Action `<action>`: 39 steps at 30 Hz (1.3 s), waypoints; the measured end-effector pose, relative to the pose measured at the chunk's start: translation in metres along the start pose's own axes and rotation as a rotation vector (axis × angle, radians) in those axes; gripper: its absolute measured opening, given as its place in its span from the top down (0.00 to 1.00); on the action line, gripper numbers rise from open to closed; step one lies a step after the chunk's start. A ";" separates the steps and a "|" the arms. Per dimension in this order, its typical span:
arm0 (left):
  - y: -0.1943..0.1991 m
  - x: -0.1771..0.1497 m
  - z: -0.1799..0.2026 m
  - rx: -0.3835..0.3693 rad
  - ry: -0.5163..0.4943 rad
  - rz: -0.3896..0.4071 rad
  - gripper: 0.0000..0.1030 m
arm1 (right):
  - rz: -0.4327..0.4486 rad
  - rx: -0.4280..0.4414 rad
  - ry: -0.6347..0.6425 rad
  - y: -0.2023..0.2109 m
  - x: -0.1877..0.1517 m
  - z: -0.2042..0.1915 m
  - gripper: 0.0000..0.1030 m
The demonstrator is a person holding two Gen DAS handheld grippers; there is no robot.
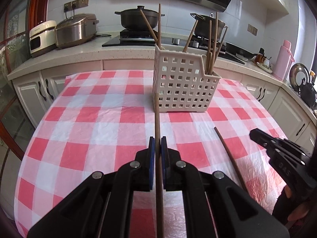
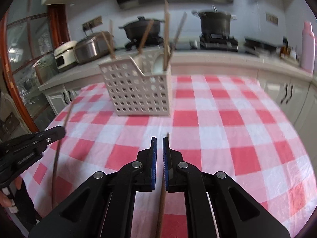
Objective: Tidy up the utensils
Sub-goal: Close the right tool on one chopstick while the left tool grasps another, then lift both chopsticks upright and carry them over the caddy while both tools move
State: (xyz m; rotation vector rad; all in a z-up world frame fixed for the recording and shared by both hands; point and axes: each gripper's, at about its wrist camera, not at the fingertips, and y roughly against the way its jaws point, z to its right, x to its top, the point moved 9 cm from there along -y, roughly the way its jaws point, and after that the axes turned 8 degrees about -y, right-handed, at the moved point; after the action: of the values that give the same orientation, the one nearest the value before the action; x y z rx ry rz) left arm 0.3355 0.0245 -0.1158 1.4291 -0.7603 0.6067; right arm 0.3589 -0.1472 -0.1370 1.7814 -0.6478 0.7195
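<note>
Chopsticks are the matter here, and the nearest one (image 1: 157, 123) runs straight up the middle of the left wrist view, clamped between the blue pads of the left gripper (image 1: 158, 144), whose jaws are pressed tight on its brown shaft. Its far end reaches up to the front corner of the basket. The right gripper (image 2: 159, 144) has a second chopstick (image 2: 162, 202) lying between its pads (it leans against the right-hand pad, with a slim gap showing on the other side), so the jaws stand slightly parted and the frames do not settle whether they pinch it. In the left wrist view that same stick (image 1: 229, 158) slants over the tablecloth beside the right gripper (image 1: 255, 136).

Under both tools spreads the red-and-white checked tablecloth (image 1: 95, 123).

Further back on the cloth stands the white perforated basket (image 1: 184, 87), upright, with several more chopsticks (image 1: 210, 47) leaning out of its compartments at different angles; how many is hard to count.

Behind the table runs a pale counter (image 1: 118, 51) with a rice cooker (image 1: 76, 29), 2 dark pots (image 1: 139, 17) on the stove, and a pink flask (image 1: 284, 59) off to the right.
</note>
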 end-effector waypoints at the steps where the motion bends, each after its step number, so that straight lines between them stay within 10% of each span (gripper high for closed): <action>1: 0.000 -0.001 0.001 -0.003 -0.001 -0.001 0.94 | -0.023 -0.028 0.016 -0.007 -0.004 0.003 0.86; 11: -0.003 -0.005 -0.001 -0.010 -0.002 -0.005 0.94 | -0.172 -0.093 0.074 -0.058 -0.026 0.010 0.71; 16: -0.003 -0.008 -0.003 -0.008 -0.002 -0.012 0.94 | -0.175 -0.118 0.111 -0.061 -0.027 0.009 0.93; 39: 0.046 0.016 -0.006 0.020 -0.004 0.097 0.94 | 0.166 0.106 0.103 0.063 0.034 -0.042 0.94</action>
State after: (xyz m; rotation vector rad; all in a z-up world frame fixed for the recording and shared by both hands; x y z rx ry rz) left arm 0.3110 0.0319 -0.0738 1.4184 -0.8323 0.6884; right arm 0.3291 -0.1285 -0.0614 1.7877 -0.7046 0.9678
